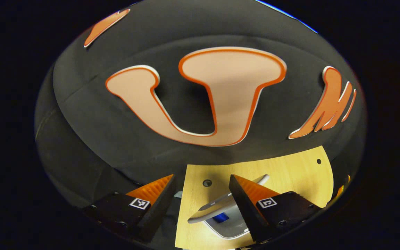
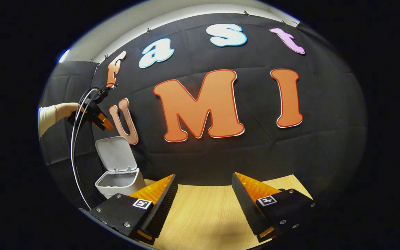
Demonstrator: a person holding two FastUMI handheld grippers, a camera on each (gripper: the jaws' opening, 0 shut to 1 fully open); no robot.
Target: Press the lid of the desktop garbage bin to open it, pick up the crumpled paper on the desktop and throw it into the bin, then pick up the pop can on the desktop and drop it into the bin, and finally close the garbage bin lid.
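- The left gripper (image 1: 201, 194) hangs above the garbage bin (image 1: 226, 224) and looks down and forward; its fingers stand wide apart with nothing between them.
- In the right gripper view the same left gripper (image 2: 103, 122) shows far off at the left, high over the bin, tilted downward, held by a hand (image 2: 68, 110) in a light sleeve (image 2: 47, 118); cables (image 2: 76, 146) loop down from it toward the table's left edge.
- The right gripper (image 2: 203, 198) sits low over the wooden table (image 2: 203, 215), level and pointing at the booth's black wall; its fingers are spread wide and hold nothing.
- The garbage bin (image 2: 120, 184) stands at the far left of the table, near the wall. Its lid (image 2: 115, 154) is up, tilted back, hinged at the far rim, and the mouth is open.
- In the left gripper view the raised lid (image 1: 227, 203) shows edge-on as a pale curved rim crossing between the fingers; below it, inside the bin's mouth, lies something blue (image 1: 221, 217), too little of it visible to name.
- The table's far edge runs close under the wall; in the left gripper view its left edge falls just beside the bin.
- Between the right gripper's fingers the bare tabletop stretches to the wall, and the bin is well to its left.
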